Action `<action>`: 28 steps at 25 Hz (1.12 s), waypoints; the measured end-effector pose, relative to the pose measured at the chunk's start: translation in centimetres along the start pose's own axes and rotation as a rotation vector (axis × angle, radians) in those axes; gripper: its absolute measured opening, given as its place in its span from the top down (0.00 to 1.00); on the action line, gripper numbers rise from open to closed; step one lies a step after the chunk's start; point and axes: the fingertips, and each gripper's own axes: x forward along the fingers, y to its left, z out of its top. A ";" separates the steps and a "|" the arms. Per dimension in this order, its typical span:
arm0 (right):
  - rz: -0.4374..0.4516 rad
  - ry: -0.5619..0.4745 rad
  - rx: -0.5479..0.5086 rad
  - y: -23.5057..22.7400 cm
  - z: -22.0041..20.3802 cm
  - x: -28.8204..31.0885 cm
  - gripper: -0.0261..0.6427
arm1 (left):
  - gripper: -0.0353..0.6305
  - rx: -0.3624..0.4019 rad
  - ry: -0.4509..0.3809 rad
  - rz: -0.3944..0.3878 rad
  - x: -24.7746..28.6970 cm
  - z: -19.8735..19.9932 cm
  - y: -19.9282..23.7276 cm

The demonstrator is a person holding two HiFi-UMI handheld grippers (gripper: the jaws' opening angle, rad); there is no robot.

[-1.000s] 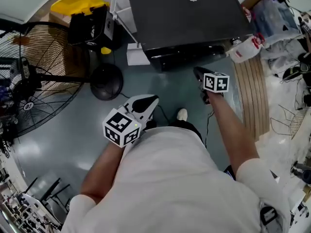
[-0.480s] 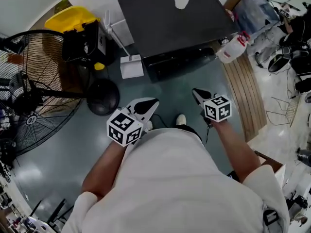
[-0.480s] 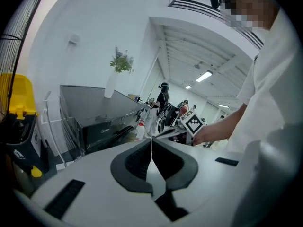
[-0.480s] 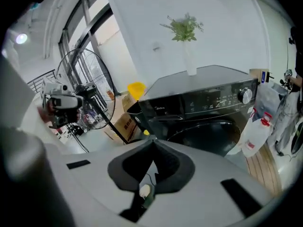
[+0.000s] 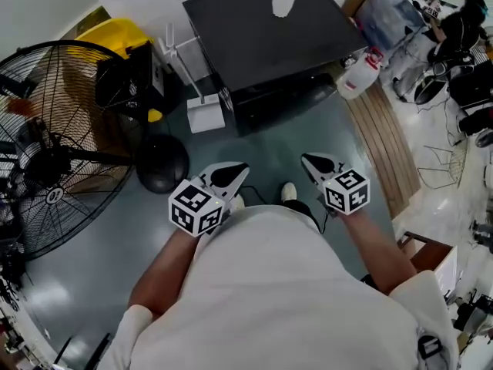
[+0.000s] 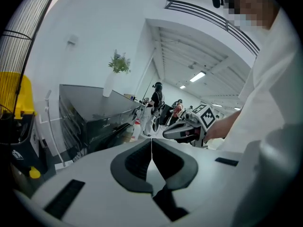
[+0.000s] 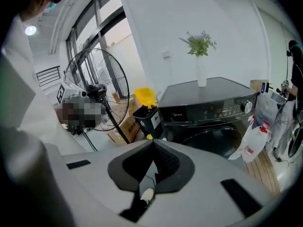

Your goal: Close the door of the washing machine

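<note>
Head view shows left tongs (image 5: 240,169) and right tongs (image 5: 310,160) pinched shut and empty, well back from the black front-loading washing machine (image 5: 262,37), whose round dark door (image 7: 215,143) looks closed but could swing open if it is unlatched.

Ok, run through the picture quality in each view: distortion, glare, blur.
Head view: sharp, evenly lit, soft sheen on the floor. Left gripper view: strong fisheye, dark corners, a bright ceiling light, mosaic top right. Right gripper view: same fisheye, bright windows behind the fan.
</note>
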 end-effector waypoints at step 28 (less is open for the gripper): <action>-0.041 -0.044 -0.037 5.5 -0.2 -1.4 0.95 | 0.92 0.025 0.035 -0.068 -2.9 -2.9 -0.7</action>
